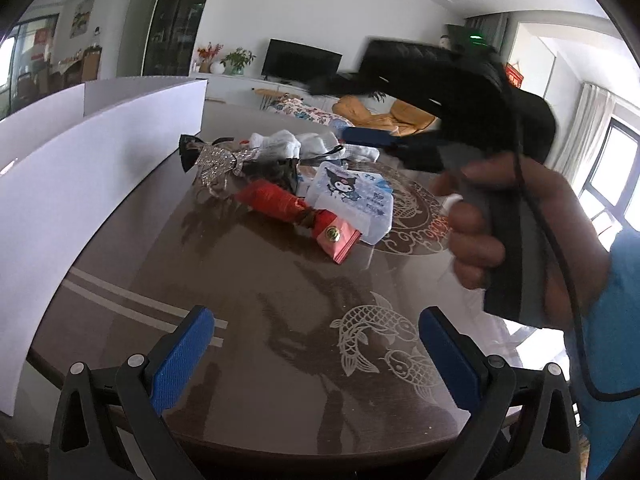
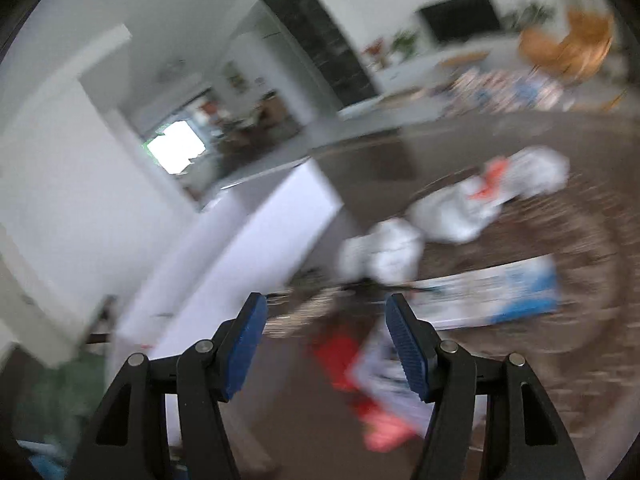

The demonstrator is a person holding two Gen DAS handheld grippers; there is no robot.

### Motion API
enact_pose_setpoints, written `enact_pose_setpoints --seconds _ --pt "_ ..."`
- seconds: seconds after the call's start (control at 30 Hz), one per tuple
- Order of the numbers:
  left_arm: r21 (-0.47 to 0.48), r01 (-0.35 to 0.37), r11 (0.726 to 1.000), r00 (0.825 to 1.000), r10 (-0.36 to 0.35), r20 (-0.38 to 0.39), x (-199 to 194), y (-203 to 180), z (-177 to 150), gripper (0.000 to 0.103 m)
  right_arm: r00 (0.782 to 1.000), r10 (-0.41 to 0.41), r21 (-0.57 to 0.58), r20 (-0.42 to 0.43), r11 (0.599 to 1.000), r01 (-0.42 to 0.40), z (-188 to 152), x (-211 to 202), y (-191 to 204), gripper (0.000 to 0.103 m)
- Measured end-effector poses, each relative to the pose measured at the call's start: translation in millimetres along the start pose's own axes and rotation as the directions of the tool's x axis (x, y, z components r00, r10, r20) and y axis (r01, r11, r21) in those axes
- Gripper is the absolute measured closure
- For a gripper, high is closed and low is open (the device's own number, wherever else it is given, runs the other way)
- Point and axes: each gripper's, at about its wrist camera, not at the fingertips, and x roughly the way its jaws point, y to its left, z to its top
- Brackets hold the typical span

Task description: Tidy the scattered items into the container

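While the white container [image 1: 100, 152] stands along the left side of the table [image 1: 248, 280], we list what lies outside it, gathered in one heap near its right wall. Item: a sequinned bow [image 1: 212, 160], nearest the container. Item: white socks [image 1: 296, 142] at the far side of the heap. Item: a red folded umbrella [image 1: 280, 202], nearest us. Item: a tissue pack [image 1: 352, 200], touching the umbrella on its right. We cannot see into the container, so we cannot tell what it holds. We judge most of the tidying left to do, since the whole heap sits on the table. Our left gripper [image 1: 316, 356] hangs over bare table, jaws spread, nothing between them. Our right gripper [image 2: 324, 344], held in a hand [image 1: 520, 232], points at the blurred heap, jaws wide apart and empty.
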Motion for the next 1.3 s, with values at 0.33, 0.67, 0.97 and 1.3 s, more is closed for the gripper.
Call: enact_pose_setpoints --seconds 0.33,0.67,0.97,1.3 --pt "-0.031 0.004 1.000 1.000 -0.004 -0.022 4 7 0 0.000 0.974 -0.138 0.215 -0.179 0.961 0.176 4 37 -30 0.041" --pt "-0.024 0.001 1.000 0.999 -0.002 -0.033 8 3 0 0.000 0.983 -0.007 0.191 -0.184 0.981 0.043 -1 8 -11 0.039" --pt "-0.048 -0.002 0.999 1.000 0.001 -0.020 6 11 0 0.000 0.916 -0.116 0.010 -0.384 0.991 0.130 -35 57 12 0.039" --pt "-0.056 -0.004 0.998 1.000 0.002 -0.029 9 12 1 0.000 0.896 -0.418 -0.144 -0.147 0.906 0.399 0 -15 -19 0.039"
